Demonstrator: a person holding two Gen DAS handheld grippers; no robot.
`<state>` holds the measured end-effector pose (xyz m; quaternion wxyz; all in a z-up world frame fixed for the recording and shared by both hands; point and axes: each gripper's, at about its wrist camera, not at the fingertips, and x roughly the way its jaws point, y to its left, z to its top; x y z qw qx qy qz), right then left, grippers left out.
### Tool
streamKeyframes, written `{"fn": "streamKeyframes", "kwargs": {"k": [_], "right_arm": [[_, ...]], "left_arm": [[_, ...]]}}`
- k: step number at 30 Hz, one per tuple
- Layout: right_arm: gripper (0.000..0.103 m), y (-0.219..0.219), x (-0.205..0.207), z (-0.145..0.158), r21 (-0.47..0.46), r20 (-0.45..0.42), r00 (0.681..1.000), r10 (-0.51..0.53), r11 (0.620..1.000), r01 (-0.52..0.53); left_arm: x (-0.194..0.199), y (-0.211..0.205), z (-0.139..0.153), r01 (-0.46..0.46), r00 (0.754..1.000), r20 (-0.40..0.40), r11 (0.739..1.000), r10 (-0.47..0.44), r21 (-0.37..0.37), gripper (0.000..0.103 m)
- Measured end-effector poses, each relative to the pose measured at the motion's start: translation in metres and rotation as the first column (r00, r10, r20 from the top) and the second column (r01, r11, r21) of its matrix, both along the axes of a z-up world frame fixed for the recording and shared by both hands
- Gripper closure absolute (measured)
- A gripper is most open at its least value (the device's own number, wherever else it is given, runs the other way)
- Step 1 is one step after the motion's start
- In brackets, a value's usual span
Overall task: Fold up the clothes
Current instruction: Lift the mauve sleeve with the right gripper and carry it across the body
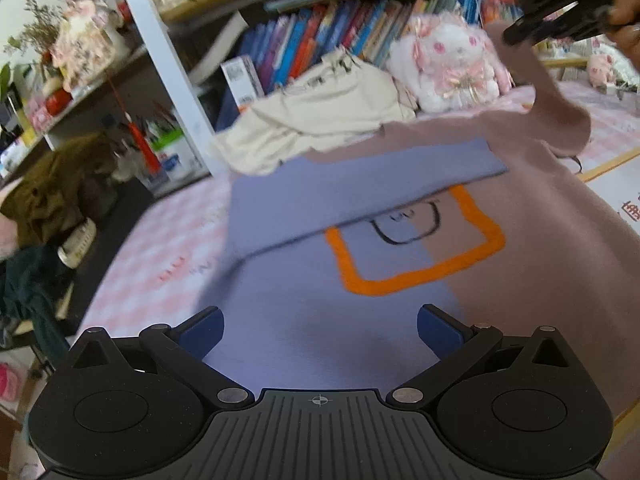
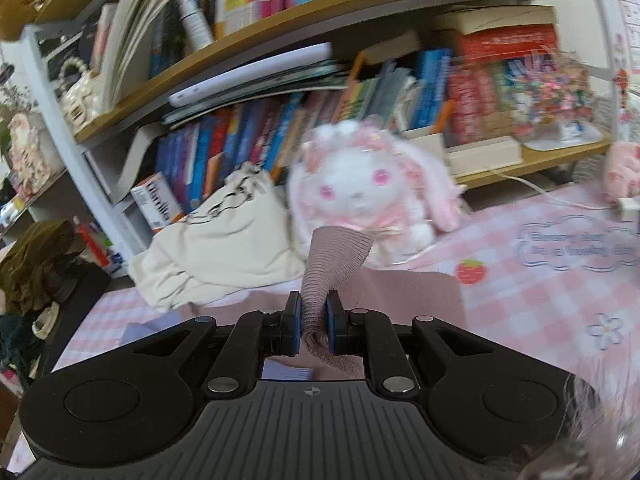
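A sweater, half lavender and half dusty pink [image 1: 532,248], with an orange square and a drawn face, lies flat on the pink checked cloth [image 1: 160,248]. Its lavender sleeve [image 1: 352,188] is folded across the chest. My left gripper [image 1: 320,332] is open and empty just above the lavender lower half. My right gripper [image 2: 313,322] is shut on the ribbed cuff of the pink sleeve [image 2: 336,256] and holds it lifted; it shows at the top right of the left wrist view [image 1: 560,12] with the sleeve hanging from it.
A cream garment [image 1: 320,120] is heaped behind the sweater, next to a white-and-pink plush rabbit [image 1: 452,68]. A bookshelf [image 2: 280,76] full of books runs behind. Dark clothes [image 1: 44,200] lie to the left, off the cloth.
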<state>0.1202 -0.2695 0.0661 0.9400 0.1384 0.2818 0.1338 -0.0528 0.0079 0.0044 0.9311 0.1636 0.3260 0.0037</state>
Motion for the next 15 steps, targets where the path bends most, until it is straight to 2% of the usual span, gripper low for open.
{"fn": "streamKeyframes", "kwargs": {"k": [7,15], "right_arm": [[0.091,0.073,0.008,0.005,-0.007,0.023,0.997,0.07,0.998,-0.07],[0.091,0.136,0.016,-0.009,0.002,-0.009,0.995,0.096,0.995,-0.096]], "left_arm": [[-0.009,0.032,0.011,0.044,0.998,0.035,0.999,-0.044,0.002,0.0],[-0.016,0.059,0.012,0.125,0.99,0.056,0.989,-0.13,0.08,0.0]]}}
